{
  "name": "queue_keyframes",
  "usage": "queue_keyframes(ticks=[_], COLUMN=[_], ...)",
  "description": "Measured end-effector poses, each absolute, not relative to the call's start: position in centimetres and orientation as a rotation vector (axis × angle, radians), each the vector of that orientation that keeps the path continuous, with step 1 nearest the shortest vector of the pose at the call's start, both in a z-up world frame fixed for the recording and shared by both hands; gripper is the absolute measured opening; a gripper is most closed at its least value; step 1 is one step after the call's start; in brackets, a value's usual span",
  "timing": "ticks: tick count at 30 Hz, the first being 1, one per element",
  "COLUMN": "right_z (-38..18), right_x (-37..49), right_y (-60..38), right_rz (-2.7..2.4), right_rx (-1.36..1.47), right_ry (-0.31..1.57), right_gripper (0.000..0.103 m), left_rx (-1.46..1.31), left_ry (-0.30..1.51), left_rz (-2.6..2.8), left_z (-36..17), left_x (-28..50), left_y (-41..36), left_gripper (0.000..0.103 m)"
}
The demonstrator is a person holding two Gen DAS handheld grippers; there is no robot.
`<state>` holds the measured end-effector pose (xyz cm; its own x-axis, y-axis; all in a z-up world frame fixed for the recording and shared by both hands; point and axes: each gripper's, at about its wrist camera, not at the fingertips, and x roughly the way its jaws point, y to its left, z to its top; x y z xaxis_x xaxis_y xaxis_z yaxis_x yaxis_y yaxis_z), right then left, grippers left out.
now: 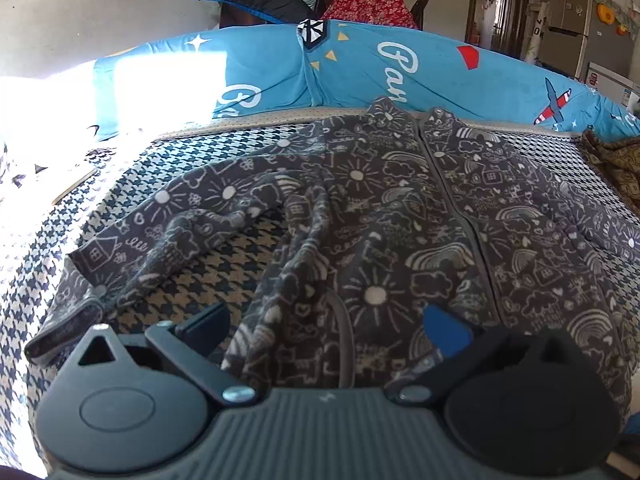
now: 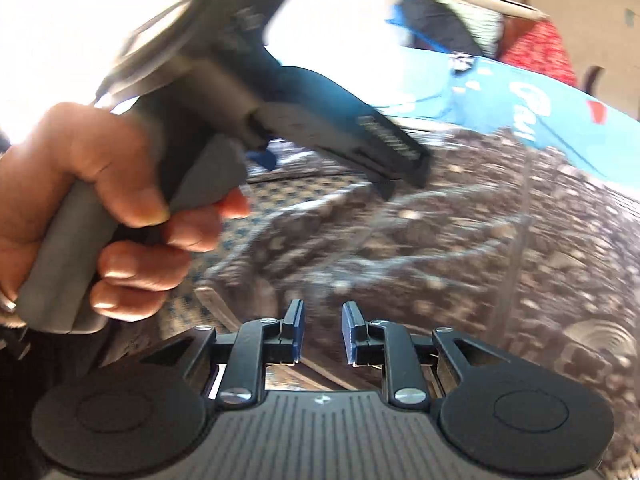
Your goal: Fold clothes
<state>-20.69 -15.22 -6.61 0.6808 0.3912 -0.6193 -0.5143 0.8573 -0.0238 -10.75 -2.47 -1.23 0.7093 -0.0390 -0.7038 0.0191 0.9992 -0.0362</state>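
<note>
From my left wrist view I see the grey doodle-print garment (image 1: 400,216) spread flat over a houndstooth-covered bed (image 1: 192,280), collar end toward a blue printed pillow (image 1: 360,64) along the far edge, its front seam running down the middle and one sleeve (image 1: 168,220) stretched out to the left, rumpled. My left gripper (image 1: 324,320) sits low over the garment's near hem with its jaws spread wide, nothing between them; the cloth lies under and between the two fingers, though I cannot tell if they touch it. The right wrist view is badly smeared, but my right gripper (image 2: 323,330) shows its jaws apart by a narrow gap, holding nothing, above the same garment (image 2: 460,248). In that view the left gripper (image 2: 352,148) hangs over the cloth, grey handle clasped in the left hand (image 2: 100,208). A brown patterned cloth (image 1: 616,168) lies at the bed's right edge.
</note>
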Motion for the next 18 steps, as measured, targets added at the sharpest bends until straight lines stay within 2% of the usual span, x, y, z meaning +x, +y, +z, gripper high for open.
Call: queue_keyframes(ticks=[8, 18], right_z=[-6.1, -6.6], right_x=[-18.9, -17.6], right_y=[-20.7, -25.3], right_rz=[0.230, -0.013], right_rx=[-0.062, 0.058], right_ry=[0.684, 0.747], right_gripper=[0.025, 0.025], left_rx=[-0.022, 0.008], left_ry=[0.782, 0.826], left_rz=[-0.110, -0.104], left_z=[-2.0, -4.2], left_x=[-8.6, -4.1], left_y=[-4.2, -5.7], left_gripper=[0.103, 0.103])
